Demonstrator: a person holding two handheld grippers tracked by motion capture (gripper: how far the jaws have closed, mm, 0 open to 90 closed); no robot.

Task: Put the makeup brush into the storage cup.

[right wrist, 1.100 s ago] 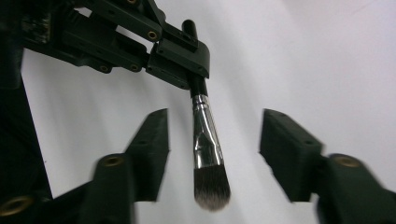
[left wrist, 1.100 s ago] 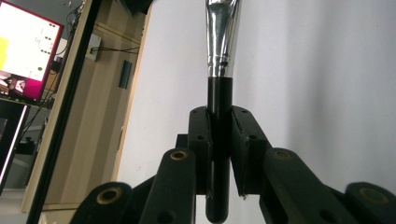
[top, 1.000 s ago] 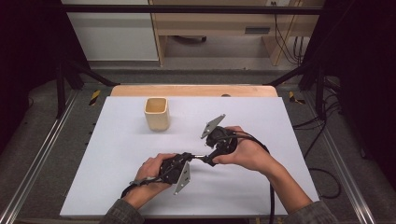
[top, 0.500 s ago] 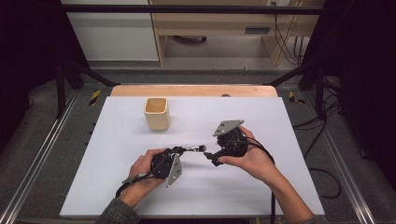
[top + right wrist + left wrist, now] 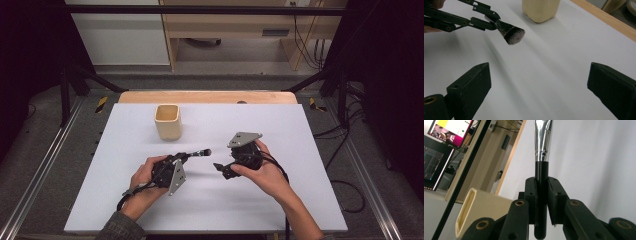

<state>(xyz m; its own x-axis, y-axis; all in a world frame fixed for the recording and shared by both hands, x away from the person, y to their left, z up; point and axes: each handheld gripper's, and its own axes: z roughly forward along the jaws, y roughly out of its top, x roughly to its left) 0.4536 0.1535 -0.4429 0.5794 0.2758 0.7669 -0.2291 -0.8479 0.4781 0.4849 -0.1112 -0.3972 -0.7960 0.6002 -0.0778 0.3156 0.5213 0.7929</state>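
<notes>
So the makeup brush (image 5: 506, 30) is a short stubby one: black handle, shiny silver ferrule, and a dense flat-topped head of dark bristles going paler at the tips. It's up off the white table (image 5: 300, 200), pinched by its handle in the left gripper (image 5: 186, 157), whose jaws are closed tight on either side of the black shaft in the left gripper view. Compared with half a second ago the two hands have pulled apart; back then the gripper tips were almost meeting over the middle of the table, and a second ago the right one was right up against the left. The brush sticks straight out along the left gripper's own line, long axis running left to right and slightly away from the person in the high view, bristle end toward the right gripper (image 5: 220, 168). That one is near but clear of it, jaws spread wide with nothing between them. The cream square cup (image 5: 167, 121) sits behind the left hand (image 5: 145, 175), apart from everything.
</notes>
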